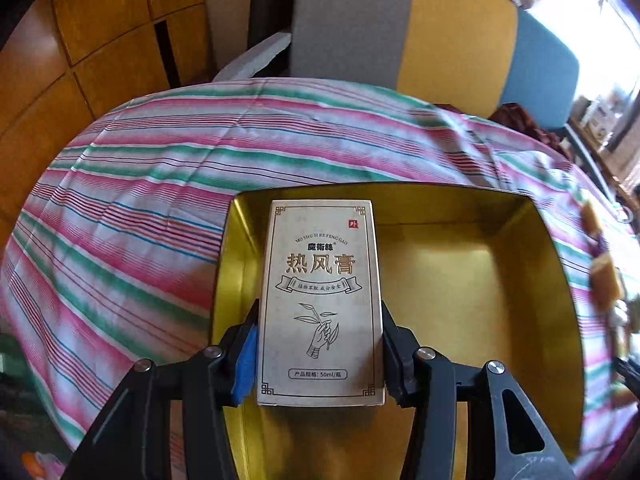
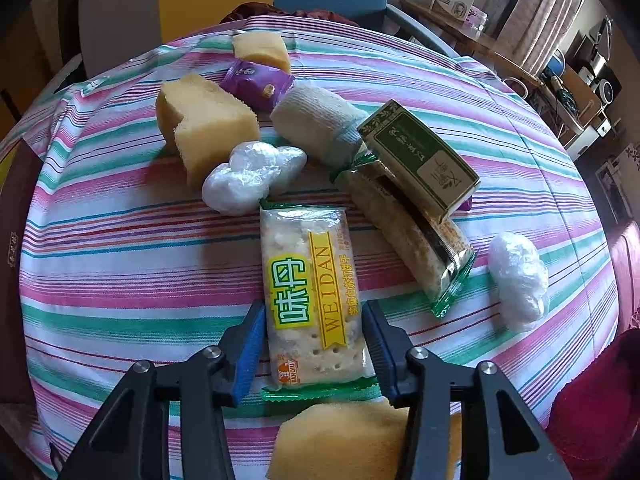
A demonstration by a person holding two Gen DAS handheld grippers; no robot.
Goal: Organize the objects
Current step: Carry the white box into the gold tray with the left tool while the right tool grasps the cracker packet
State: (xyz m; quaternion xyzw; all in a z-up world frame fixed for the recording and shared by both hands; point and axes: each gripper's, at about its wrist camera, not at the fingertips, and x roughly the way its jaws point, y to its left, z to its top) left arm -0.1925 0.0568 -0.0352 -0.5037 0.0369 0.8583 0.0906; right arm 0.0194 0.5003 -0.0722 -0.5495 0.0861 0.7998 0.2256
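L claw [image 1: 320, 354] grips box [image 1: 320, 300] over tin [image 1: 532, 264]; R claw [image 2: 314, 354] astride cracker pack [image 2: 310, 292], long axis w/ the fingers, contact unclear.

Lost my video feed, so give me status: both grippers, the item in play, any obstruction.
Left gripper shut on beige carton, over open gold tin. Right gripper astride cracker packet, grip unconfirmed. Yellow sponge crowds its fingers.
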